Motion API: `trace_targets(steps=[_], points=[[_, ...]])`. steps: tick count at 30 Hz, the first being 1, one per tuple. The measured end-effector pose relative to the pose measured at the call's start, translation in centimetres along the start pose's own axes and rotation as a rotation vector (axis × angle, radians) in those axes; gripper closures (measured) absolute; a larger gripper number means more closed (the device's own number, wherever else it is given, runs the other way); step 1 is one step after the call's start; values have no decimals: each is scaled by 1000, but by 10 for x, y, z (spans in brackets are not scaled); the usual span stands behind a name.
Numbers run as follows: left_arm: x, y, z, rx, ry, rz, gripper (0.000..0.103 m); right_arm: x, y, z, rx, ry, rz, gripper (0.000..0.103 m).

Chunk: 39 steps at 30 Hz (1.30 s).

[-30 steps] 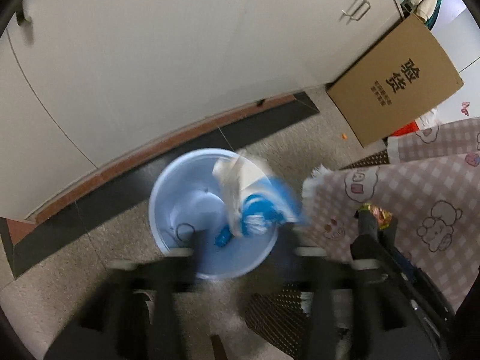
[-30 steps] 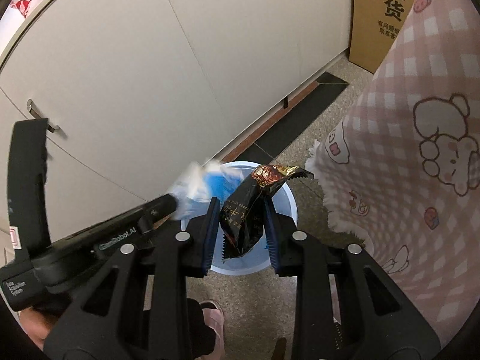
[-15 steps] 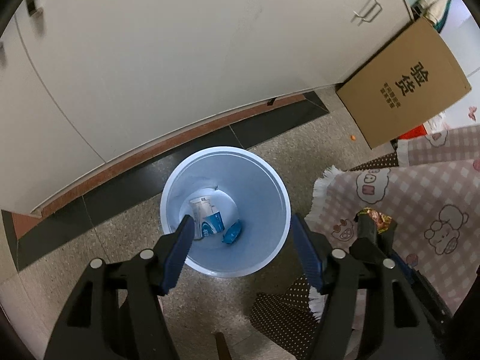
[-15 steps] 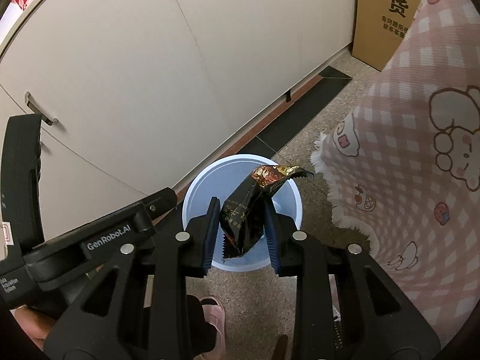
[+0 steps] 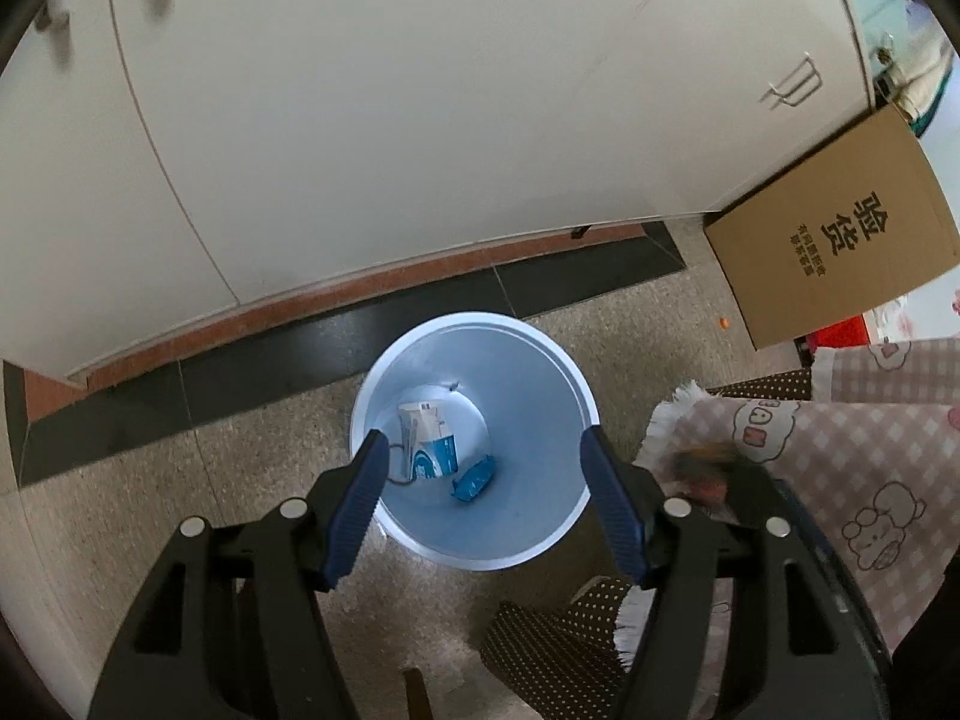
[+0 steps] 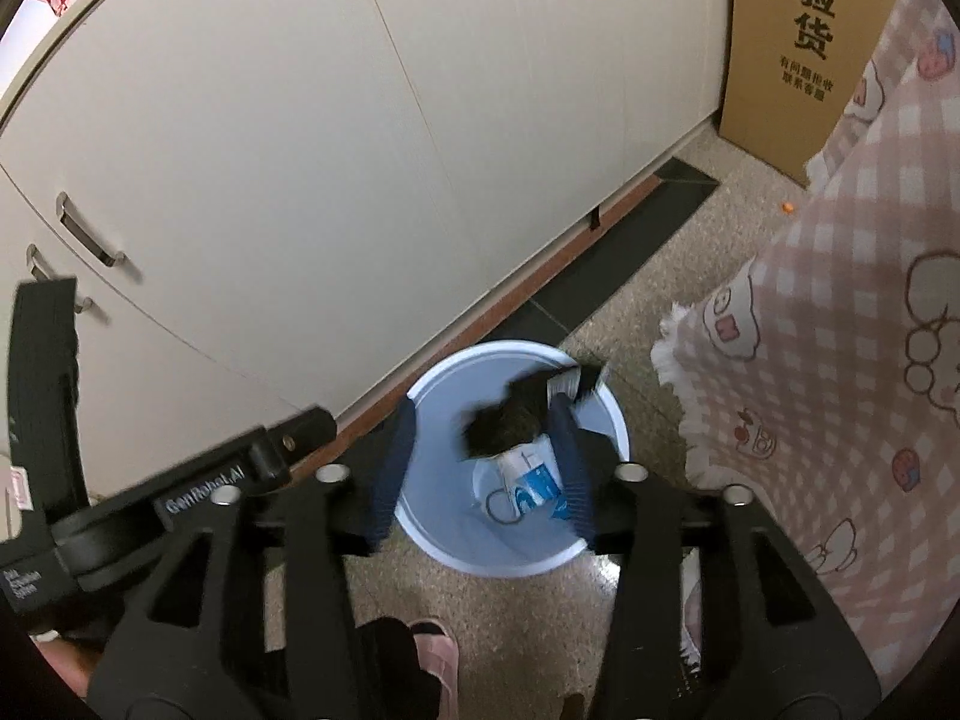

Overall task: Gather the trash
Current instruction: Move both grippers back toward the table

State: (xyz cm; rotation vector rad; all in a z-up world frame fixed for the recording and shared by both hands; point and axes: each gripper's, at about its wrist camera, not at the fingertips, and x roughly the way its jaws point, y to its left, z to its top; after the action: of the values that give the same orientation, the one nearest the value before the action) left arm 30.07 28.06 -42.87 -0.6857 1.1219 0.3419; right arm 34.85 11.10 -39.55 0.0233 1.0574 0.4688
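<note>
Right gripper sits over the light-blue trash bin on the floor; its jaws have just been opening, and the dark snack wrapper, blurred, hangs between them above the bin mouth, with no pad pressing on it. Left gripper hovers over the same bin, jaws apart and empty. Bin bottom holds a white-and-blue carton and a small blue wrapper. Pink checked tablecloth hangs right of the bin; cardboard box leans against the far cabinets.

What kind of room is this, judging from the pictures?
Probably a home kitchen or dining corner: white cabinet doors with handles, a speckled tiled floor, and a pink checked tablecloth beside a blue waste bin.
</note>
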Motion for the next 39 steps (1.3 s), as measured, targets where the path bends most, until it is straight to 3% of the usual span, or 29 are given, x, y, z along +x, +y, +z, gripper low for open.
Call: trace_targets(steps=[14, 19, 22, 28, 32, 39], points=[[2, -5, -3, 22, -2, 8, 38, -16, 0, -6, -22, -5, -38, 56], [-12, -14, -6, 73, -75, 40, 38, -44, -1, -6, -41, -40, -54, 56], [-36, -18, -13, 88, -150, 47, 38, -76, -3, -6, -48, -88, -54, 56], [-114, -40, -36, 125, -289, -38, 38, -154, 0, -7, -79, -213, -37, 56], [-174, -78, -54, 197, -392, -99, 38, -219, -9, -9, -60, -320, -37, 55], [-243, -165, -97, 373, -447, -234, 36, -324, -57, -23, 36, -487, -84, 51]])
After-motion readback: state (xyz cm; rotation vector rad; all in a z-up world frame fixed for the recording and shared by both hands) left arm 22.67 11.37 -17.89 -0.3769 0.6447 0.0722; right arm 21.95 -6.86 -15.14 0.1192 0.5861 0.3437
